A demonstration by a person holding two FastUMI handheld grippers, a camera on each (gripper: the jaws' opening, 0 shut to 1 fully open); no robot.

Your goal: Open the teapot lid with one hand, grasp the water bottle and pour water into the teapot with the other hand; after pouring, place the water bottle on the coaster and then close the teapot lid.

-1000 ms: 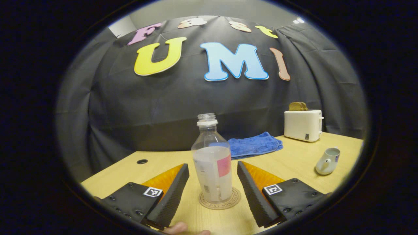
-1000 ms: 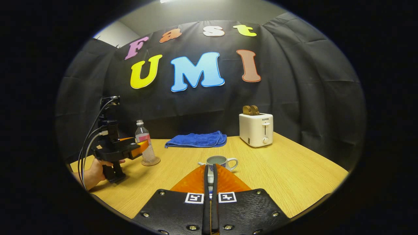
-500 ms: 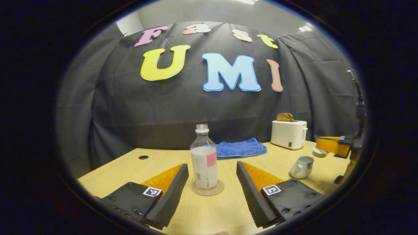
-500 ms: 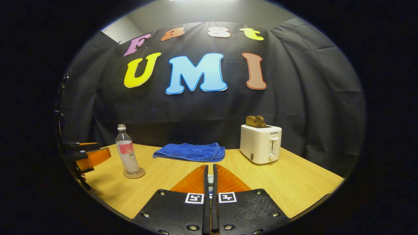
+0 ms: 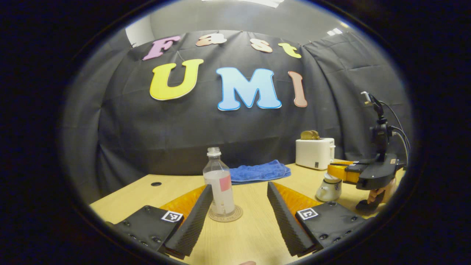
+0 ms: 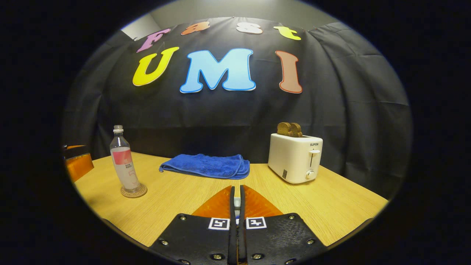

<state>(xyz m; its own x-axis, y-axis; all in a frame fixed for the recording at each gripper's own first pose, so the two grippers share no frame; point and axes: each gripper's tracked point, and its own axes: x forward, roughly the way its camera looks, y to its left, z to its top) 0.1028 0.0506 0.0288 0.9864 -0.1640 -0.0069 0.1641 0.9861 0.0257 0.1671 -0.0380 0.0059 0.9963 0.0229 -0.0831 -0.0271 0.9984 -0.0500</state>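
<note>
1. Now the job is down to the lid: the bottle (image 5: 219,187) stands upright on the coaster (image 5: 235,215), so pouring and parking look done.
2. Right gripper (image 6: 237,189): its fingers are pressed almost together on a small pale piece, most likely the knob of the lid (image 5: 332,178).
3. In the left gripper view, the lid sits at the top of the teapot (image 5: 327,192), on the table (image 6: 176,198) well to the right of the bottle. Whether it is fully seated is too small to tell.
4. Lower it straight and level. A tilted lid would catch on the rim.
5. Release only once the lid rests by itself, then lift straight up so the pot isn't nudged.
6. Left gripper (image 5: 240,186): its fingers stand wide apart, holding nothing, short of the bottle. Keep it there, away from the bottle.
</note>
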